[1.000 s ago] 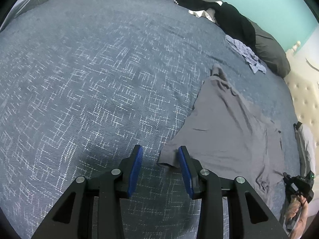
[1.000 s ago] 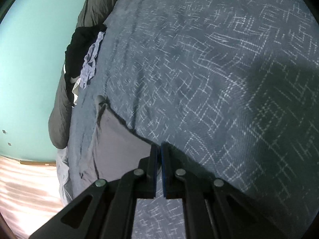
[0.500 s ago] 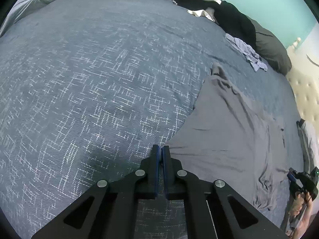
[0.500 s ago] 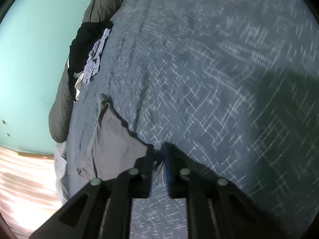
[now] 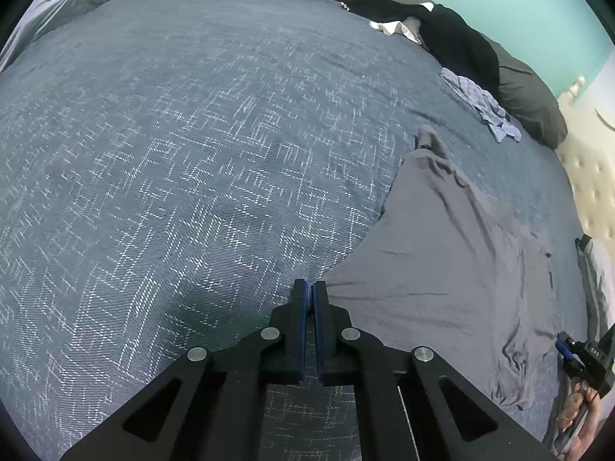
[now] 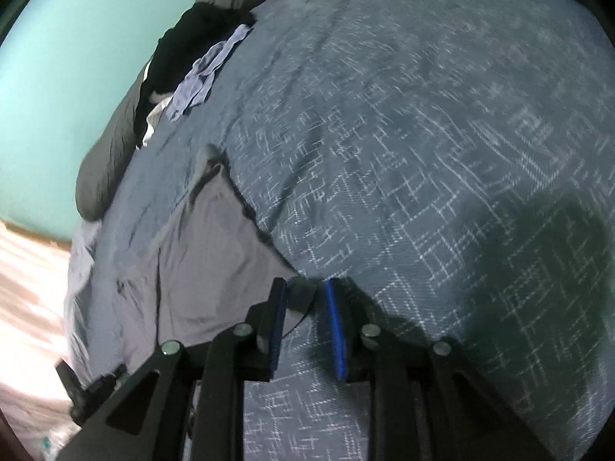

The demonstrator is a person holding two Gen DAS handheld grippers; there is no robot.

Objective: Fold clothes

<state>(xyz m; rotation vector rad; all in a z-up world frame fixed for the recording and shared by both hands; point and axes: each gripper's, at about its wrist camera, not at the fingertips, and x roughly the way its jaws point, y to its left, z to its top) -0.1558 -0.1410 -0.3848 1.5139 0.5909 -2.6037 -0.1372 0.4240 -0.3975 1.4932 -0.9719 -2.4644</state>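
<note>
Grey shirt lies flat on the bed, long axis running away from both hands. Left gripper pinched shut on the near corner. Right gripper opening at its corner, fabric between the jaws, not pressed.

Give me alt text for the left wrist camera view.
The left gripper is shut on a corner of a grey garment spread on a blue patterned bedspread. Dark pillows and a small checked cloth lie beyond.
</note>
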